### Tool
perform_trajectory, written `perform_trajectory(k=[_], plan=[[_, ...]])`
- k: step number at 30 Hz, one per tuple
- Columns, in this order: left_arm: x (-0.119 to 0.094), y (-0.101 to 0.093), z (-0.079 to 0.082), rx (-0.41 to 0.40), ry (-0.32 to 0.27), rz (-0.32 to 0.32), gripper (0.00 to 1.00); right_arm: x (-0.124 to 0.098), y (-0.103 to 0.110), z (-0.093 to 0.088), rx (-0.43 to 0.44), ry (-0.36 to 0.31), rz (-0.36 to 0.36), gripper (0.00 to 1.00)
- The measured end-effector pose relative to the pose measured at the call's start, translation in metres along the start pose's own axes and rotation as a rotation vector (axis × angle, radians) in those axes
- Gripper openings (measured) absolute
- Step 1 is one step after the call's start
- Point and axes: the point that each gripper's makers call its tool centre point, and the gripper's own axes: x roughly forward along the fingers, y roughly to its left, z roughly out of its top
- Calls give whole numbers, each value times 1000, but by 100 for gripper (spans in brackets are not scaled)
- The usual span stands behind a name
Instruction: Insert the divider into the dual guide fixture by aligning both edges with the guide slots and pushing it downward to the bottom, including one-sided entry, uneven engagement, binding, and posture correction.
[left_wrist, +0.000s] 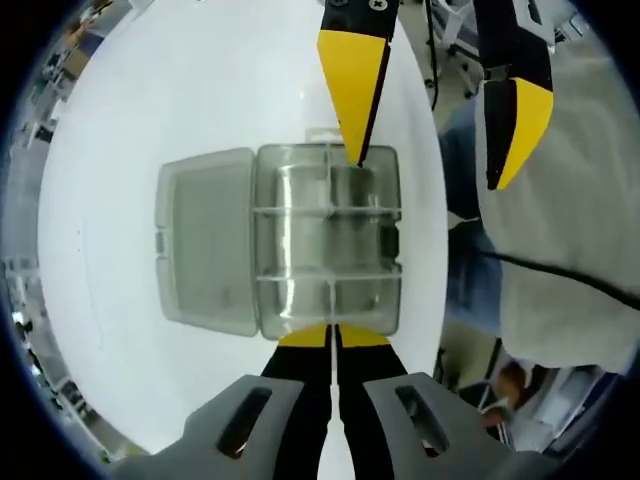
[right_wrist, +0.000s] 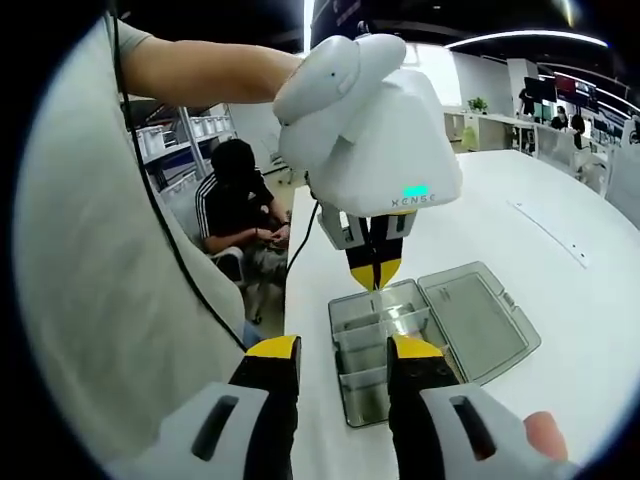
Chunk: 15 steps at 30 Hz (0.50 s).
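A clear plastic box (left_wrist: 290, 240) with guide slots lies on the white table, its hinged lid (left_wrist: 205, 240) folded open to the left. Long clear dividers cross it. A short clear divider (left_wrist: 331, 296) stands between a long divider and the near wall, and my left gripper (left_wrist: 332, 338) is shut on its near end. From the right gripper view the same left gripper (right_wrist: 375, 275) points down into the box (right_wrist: 372, 385). My right gripper (right_wrist: 343, 350) is open above the box's near end; in the left gripper view one of its fingertips (left_wrist: 357, 150) rests at the far wall.
The white table (left_wrist: 180, 90) stretches wide around the box, with its edge close by on the person's side. The person's pale shirt (right_wrist: 100, 300) is along the left. Another person (right_wrist: 240, 200) sits behind, near shelving. The open lid (right_wrist: 480, 320) lies flat to the right.
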Motion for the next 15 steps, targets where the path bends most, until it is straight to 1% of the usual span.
perform_trajectory(k=[7,15], plan=[[3,1,-1,0,13,-10,0,0,0,0,4,-1,2,30],[5,1,-1,-2,11,-12,0,-1,0,-2,8,3,2,30]])
